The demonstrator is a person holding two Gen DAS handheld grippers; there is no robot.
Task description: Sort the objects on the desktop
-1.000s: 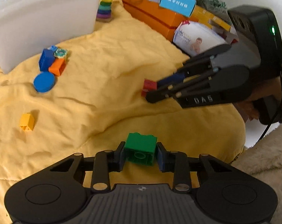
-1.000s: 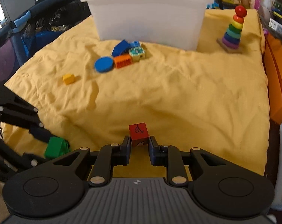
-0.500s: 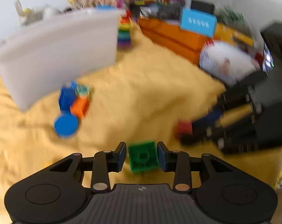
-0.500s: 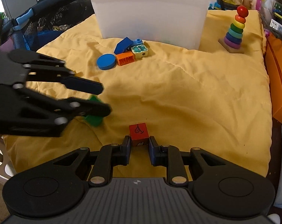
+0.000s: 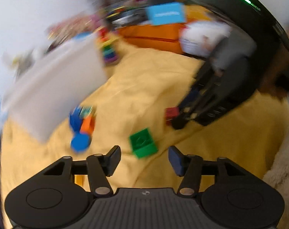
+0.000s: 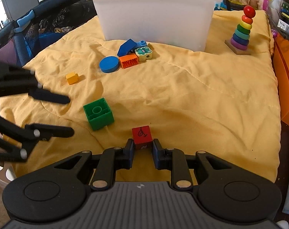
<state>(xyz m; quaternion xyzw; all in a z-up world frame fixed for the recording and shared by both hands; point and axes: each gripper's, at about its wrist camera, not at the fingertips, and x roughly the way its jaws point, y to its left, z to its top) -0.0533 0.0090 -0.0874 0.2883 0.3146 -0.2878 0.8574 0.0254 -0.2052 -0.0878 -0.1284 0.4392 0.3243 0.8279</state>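
A green block (image 6: pixel 98 113) lies hollow side up on the yellow blanket (image 6: pixel 182 95), free of any grip. My left gripper (image 6: pixel 70 116) is just to its left, its jaws opening and nothing between its pads. In the blurred left wrist view the green block (image 5: pixel 143 143) sits just ahead of my left gripper (image 5: pixel 144 160). My right gripper (image 6: pixel 143 148) is shut on a red cube (image 6: pixel 141 134) that rests low on the blanket. The left wrist view shows the red cube (image 5: pixel 171 112) in the right gripper's tips.
A white bin (image 6: pixel 156 19) stands at the back. In front of it lie a blue disc (image 6: pixel 109 64), an orange block (image 6: pixel 128 61), a frog block (image 6: pixel 143 52) and a blue wedge (image 6: pixel 126 46). A small yellow cube (image 6: pixel 72 77) lies left. A ring stacker (image 6: pixel 242 32) stands back right.
My left gripper carried the green block up onto the blanket, rolled, then opened and let it go; the block now lies on the cloth. The right gripper kept still on the red cube.
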